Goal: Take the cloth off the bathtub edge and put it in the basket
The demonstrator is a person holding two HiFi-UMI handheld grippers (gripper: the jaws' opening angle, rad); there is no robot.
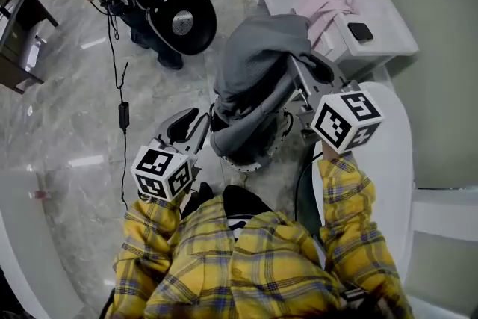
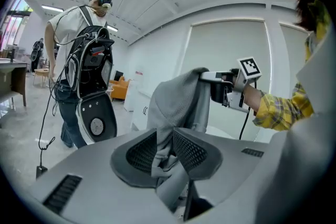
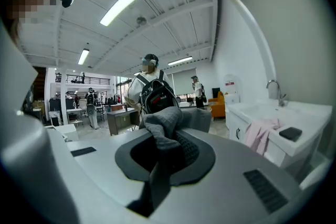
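Plaid shirt [image 1: 224,258] seen lowest in the head view, left tongs [image 2: 169,147] clamped on a grey cloth [image 1: 258,63], right tongs [image 3: 168,152] clamped on the same cloth, cloth held aloft just above the basket [image 1: 254,163], bathtub [image 1: 399,160] to the right.

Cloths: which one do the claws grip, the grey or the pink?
The grey cloth: the left claw and the right claw are both shut on it. The pink cloth lies untouched on the white counter.
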